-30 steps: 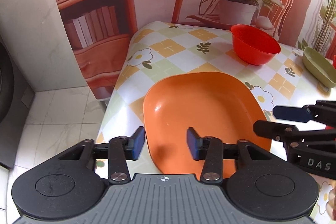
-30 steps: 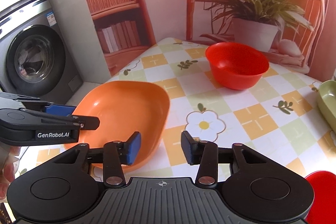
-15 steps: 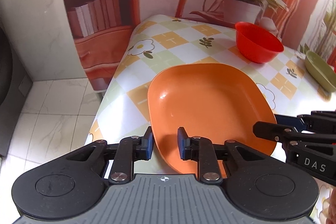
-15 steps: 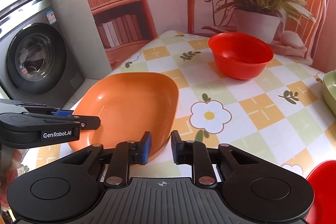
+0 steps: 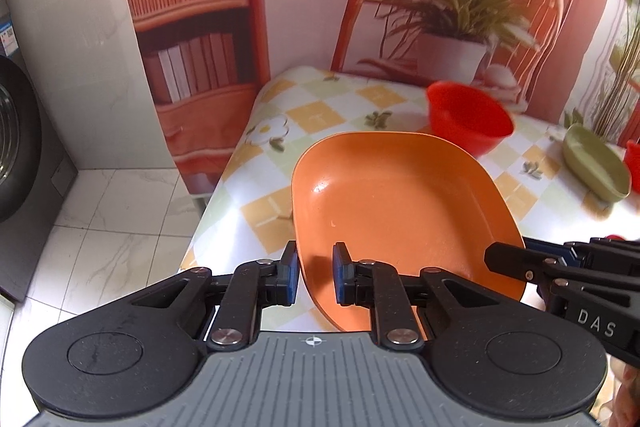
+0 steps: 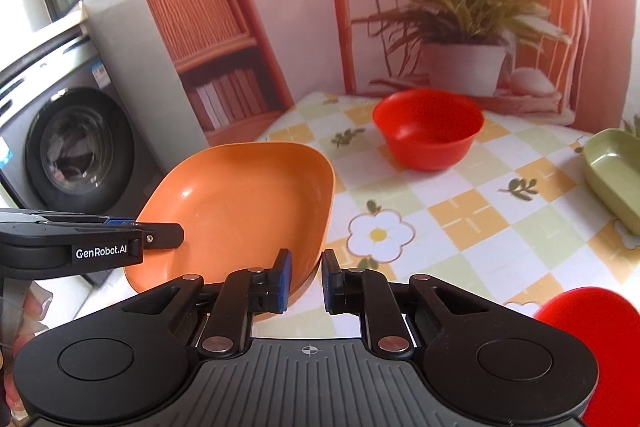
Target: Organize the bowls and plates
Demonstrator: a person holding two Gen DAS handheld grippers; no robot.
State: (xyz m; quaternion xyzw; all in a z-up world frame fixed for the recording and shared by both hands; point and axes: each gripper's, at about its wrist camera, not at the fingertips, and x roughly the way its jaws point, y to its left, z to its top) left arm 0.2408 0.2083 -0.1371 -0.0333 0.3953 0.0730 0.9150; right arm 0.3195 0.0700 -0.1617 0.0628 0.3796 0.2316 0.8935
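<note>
Plate (image 5: 400, 211), orange, is being held off the counter (image 5: 320, 115) at lower centre, gripped on opposite rims: the left claw (image 5: 314, 277) and right claw (image 6: 306, 281) are each being kept nearly closed on it. A red bowl (image 6: 428, 127) is sitting further up, right of centre, a green dish (image 6: 616, 171) at the right edge.

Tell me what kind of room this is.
Probably a home laundry or utility corner staged as a dining spot: a front-loading washing machine on tiled floor, beside a table under a flower-print tablecloth, against a printed backdrop showing a chair and plant.
</note>
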